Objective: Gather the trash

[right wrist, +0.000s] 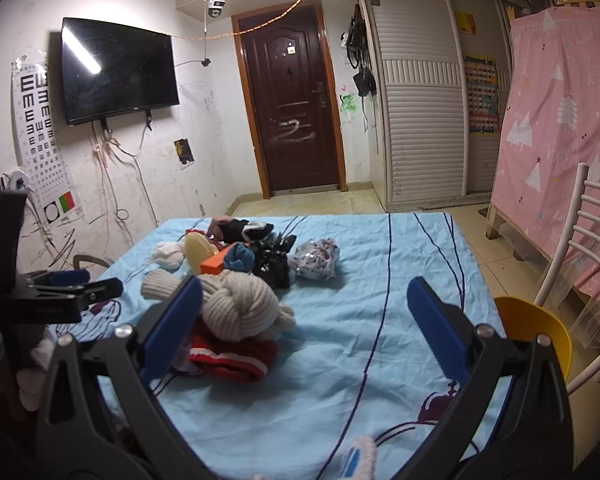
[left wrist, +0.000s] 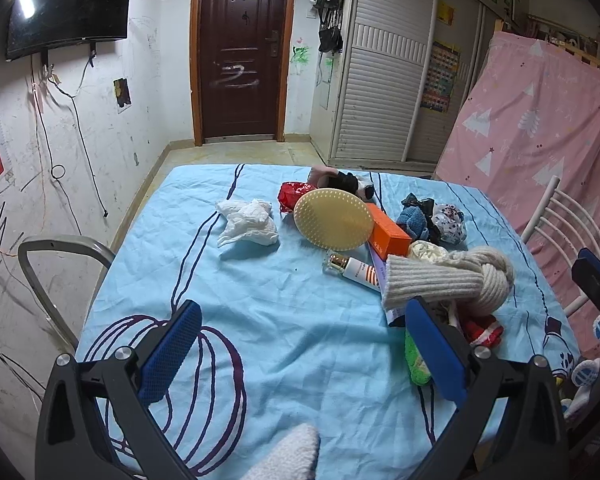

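A crumpled white tissue point(left wrist: 248, 222) point(right wrist: 168, 254) lies on the blue tablecloth point(left wrist: 260, 340), apart from the pile. A red wrapper point(left wrist: 294, 194) sits behind a yellow round brush point(left wrist: 332, 218). A black wrapper point(right wrist: 272, 264) and a crumpled patterned bag point(right wrist: 316, 258) lie at the pile's far side. My left gripper point(left wrist: 302, 308) is open above bare cloth, short of the tissue. Near the table's front, my right gripper point(right wrist: 304, 286) is open too, its left finger beside a beige knitted hat point(right wrist: 240, 304). Neither holds anything.
The pile also holds an orange box point(left wrist: 388, 232), a cosmetic tube point(left wrist: 352, 268), a blue sock point(left wrist: 414, 220), a red sock point(right wrist: 232, 356) and a green item point(left wrist: 418, 364). A grey chair point(left wrist: 60, 248) stands left, a white-backed chair with a yellow seat point(right wrist: 536, 328) right.
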`<state>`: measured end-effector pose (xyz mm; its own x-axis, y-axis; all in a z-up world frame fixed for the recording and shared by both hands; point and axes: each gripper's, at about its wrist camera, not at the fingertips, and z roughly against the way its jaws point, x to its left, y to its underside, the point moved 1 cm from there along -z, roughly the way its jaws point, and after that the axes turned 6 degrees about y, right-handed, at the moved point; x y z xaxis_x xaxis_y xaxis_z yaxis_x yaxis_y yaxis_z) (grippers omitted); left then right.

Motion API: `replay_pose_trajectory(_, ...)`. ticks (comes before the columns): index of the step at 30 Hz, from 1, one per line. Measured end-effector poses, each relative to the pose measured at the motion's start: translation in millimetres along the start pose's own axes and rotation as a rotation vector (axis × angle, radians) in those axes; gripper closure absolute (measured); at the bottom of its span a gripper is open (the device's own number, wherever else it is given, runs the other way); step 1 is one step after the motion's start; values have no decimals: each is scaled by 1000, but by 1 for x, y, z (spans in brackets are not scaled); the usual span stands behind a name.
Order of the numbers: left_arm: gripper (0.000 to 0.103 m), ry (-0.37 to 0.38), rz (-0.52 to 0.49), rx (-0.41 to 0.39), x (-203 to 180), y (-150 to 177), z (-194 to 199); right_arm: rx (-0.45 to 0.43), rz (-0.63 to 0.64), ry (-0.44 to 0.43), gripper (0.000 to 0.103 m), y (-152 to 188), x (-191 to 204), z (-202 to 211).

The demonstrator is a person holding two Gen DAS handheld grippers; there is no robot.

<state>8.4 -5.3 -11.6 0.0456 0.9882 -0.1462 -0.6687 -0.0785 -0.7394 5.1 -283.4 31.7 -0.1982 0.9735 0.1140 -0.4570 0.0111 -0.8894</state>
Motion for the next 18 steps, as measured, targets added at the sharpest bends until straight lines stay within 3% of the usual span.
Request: replay_pose_trajectory(18,10,9,-4,4,-1,0,1,2,1,1,5,0,2,0)
